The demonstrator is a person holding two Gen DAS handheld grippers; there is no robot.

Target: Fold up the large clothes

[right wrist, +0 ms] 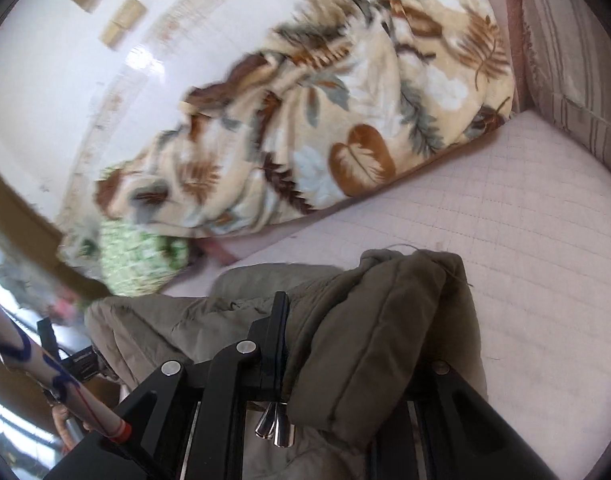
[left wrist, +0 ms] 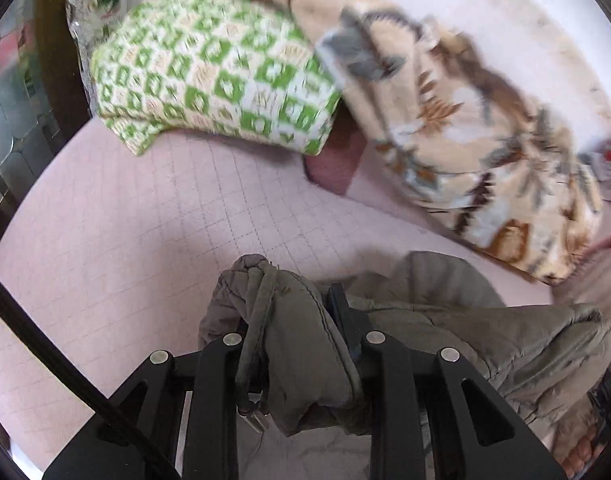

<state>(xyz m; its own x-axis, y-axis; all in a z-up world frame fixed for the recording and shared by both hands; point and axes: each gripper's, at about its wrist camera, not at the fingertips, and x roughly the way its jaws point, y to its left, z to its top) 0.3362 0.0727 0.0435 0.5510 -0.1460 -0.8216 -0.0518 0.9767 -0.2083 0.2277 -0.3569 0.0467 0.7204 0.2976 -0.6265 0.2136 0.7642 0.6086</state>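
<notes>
The left gripper (left wrist: 293,344) pinches one bunched edge of the big grey-green coat (left wrist: 445,320), and the right gripper (right wrist: 345,344) pinches another edge. The coat hangs between them, just over the pink bed (left wrist: 125,240). I think a fold is halfway done. Next, lay both edges down flat together. Farther back sit a green pillow (left wrist: 209,68) and a leafy blanket (right wrist: 325,120). I see no boxes or baskets.

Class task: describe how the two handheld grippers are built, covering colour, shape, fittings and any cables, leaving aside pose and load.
Left gripper: matte black angular linkage arms with elongated cut-out slots, round silver pivot pins at the joints, and a black cable running off its left side. Right gripper: the same black slotted arms and silver pins, with flat black plate fingers. No sleeve or hand is clearly visible.
</notes>
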